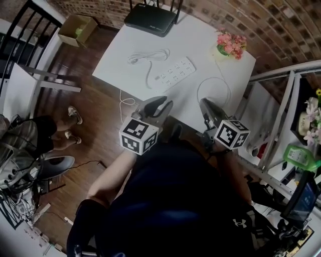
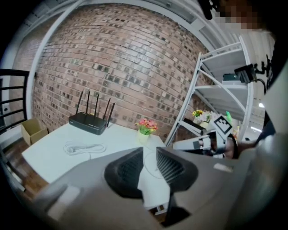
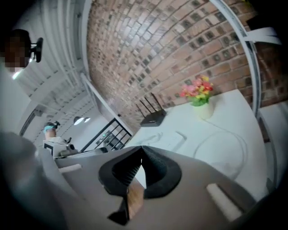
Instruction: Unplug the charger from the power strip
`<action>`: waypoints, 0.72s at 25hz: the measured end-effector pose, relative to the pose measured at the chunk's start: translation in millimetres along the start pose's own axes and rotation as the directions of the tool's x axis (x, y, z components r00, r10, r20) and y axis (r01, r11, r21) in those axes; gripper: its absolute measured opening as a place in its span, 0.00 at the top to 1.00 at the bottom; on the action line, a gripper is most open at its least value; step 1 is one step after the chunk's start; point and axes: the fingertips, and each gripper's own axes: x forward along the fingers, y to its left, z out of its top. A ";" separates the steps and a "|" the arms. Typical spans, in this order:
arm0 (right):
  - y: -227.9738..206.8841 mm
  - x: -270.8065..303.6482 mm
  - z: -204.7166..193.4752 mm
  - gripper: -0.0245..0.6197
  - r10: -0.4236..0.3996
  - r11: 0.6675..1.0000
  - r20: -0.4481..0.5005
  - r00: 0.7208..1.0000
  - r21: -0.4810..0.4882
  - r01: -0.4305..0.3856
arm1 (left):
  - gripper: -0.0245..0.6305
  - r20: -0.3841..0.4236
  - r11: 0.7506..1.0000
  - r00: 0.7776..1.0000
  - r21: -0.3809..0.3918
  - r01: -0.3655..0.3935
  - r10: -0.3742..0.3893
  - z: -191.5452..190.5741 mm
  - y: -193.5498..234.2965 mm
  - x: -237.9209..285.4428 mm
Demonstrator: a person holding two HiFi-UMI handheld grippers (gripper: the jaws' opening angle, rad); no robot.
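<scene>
Long white power strip (image 1: 175,73), rows of sockets, lies flat on a white table (image 1: 200,37) ahead of both jaws. Left gripper (image 2: 150,155) jaws apart, empty. Right gripper (image 3: 141,152) jaws together, empty, thin white cable (image 1: 199,88) looping just ahead.

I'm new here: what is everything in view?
table: one, white, centre
router: one, black, table's far edge
power strip: one, white, mid-table
coiled cord: one, white, beside the power strip
thin cable: one, white, looped on table's near right
flowers: one pot, pink, table's far right corner
cardboard box: one, brown, floor at far left
chair: one, black, left of table
shelf rack: one, white, right of table
left hand-held gripper: one, dark grey, open, empty
right hand-held gripper: one, dark grey, shut, empty
</scene>
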 end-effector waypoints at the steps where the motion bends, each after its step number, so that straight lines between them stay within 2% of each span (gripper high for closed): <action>1: 16.4 -0.6 6.8 0.95 0.038 0.999 0.020 0.999 -0.033 -0.038 | 0.83 0.013 1.000 1.000 0.006 0.000 0.000 5.2 -1.6 -2.2; 4: 49.0 -5.0 21.8 0.95 0.102 0.987 0.068 0.992 -0.128 -0.093 | 0.85 0.056 1.000 0.998 0.031 0.002 -0.004 21.1 -9.2 -8.8; 11: 86.2 -13.6 33.2 0.95 0.137 0.937 0.125 0.983 -0.337 -0.088 | 0.85 0.114 0.994 0.993 0.108 0.025 -0.037 40.5 -29.7 -21.2; 15: 93.5 -14.4 32.3 0.95 0.149 0.911 0.123 0.981 -0.402 -0.088 | 0.85 0.107 0.994 0.993 0.104 0.035 -0.046 36.4 -33.7 -21.1; 18: 90.5 -13.9 30.1 0.95 0.144 0.911 0.117 0.983 -0.402 -0.086 | 0.85 0.102 0.994 0.994 0.101 0.039 -0.049 33.8 -35.1 -19.5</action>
